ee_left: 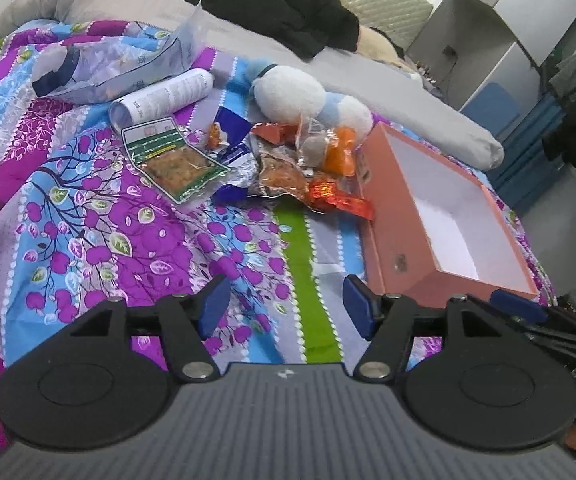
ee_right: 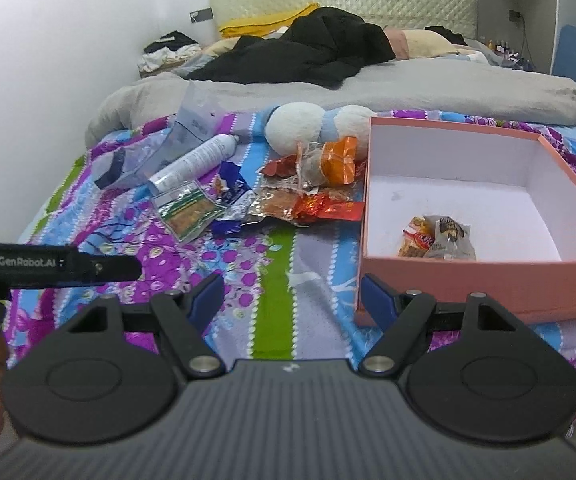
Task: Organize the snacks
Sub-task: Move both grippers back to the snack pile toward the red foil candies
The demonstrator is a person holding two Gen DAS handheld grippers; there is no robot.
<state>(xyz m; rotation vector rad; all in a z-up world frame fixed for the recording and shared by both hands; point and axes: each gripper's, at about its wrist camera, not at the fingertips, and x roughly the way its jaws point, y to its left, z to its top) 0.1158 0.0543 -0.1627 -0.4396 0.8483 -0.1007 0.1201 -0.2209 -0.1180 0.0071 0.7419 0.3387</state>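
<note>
Snacks lie beside the pink box; both claws, left (marked "GenRobot.AI") and right, gape empty.

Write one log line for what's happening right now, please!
stage: sorting snacks | left gripper: open, empty | right gripper: open, empty | box: two snacks inside | pile: on bedspread
</note>
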